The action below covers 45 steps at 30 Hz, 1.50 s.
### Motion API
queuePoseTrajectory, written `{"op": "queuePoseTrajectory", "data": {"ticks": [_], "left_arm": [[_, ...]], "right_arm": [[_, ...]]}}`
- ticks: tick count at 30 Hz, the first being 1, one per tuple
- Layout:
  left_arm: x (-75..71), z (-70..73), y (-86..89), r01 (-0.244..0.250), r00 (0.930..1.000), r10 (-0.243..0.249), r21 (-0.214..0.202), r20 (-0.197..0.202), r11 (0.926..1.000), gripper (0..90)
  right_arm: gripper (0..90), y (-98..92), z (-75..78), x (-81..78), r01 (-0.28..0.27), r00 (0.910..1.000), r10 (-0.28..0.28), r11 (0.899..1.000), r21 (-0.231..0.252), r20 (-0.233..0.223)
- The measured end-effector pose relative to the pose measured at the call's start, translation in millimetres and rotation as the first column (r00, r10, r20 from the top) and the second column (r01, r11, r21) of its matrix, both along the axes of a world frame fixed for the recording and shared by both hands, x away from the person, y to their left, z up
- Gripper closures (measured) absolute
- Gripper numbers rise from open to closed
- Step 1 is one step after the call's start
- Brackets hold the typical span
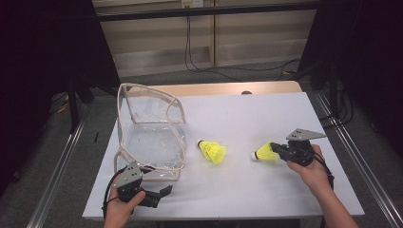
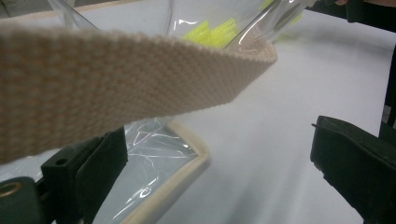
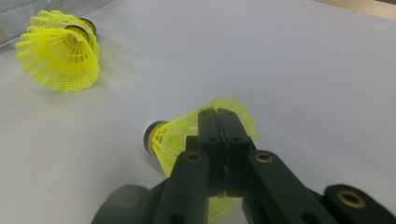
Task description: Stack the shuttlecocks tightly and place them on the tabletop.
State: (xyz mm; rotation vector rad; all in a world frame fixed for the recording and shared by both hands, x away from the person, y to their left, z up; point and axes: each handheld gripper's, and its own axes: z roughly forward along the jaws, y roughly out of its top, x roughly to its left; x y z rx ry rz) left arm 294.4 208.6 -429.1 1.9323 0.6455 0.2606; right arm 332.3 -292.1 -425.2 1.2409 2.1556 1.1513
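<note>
Pinching the yellow shuttlecock (image 3: 187, 135) by its skirt, my right gripper (image 1: 279, 151) is clamped on it at the table's (image 1: 266, 114) right side. My left gripper (image 2: 224, 154) stands open under the clear bag's strap (image 2: 116, 88). Next, I think, I carry it into the clear bag (image 1: 149, 137).

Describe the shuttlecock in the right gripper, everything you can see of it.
The held shuttlecock has a bright yellow mesh skirt, plastic by its look, a dark band and a white rounded tip. It lies on its side, low over the white table, tip pointing toward the other shuttlecock. The right gripper is closed on the skirt's rim, pinching the mesh flat between its black jaws.
</note>
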Motion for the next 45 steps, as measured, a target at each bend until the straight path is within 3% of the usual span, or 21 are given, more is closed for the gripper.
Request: {"op": "queuePoseTrajectory", "data": {"ticks": [45], "left_arm": [[-0.6, 0.9, -0.5, 0.003, 1.0000, -0.003, 0.006, 0.001, 1.0000, 3.9]], "right_arm": [[86.1, -9.9, 2.0, -4.8, 0.014, 0.9999, -0.014, 1.000, -0.009, 0.004]]}}
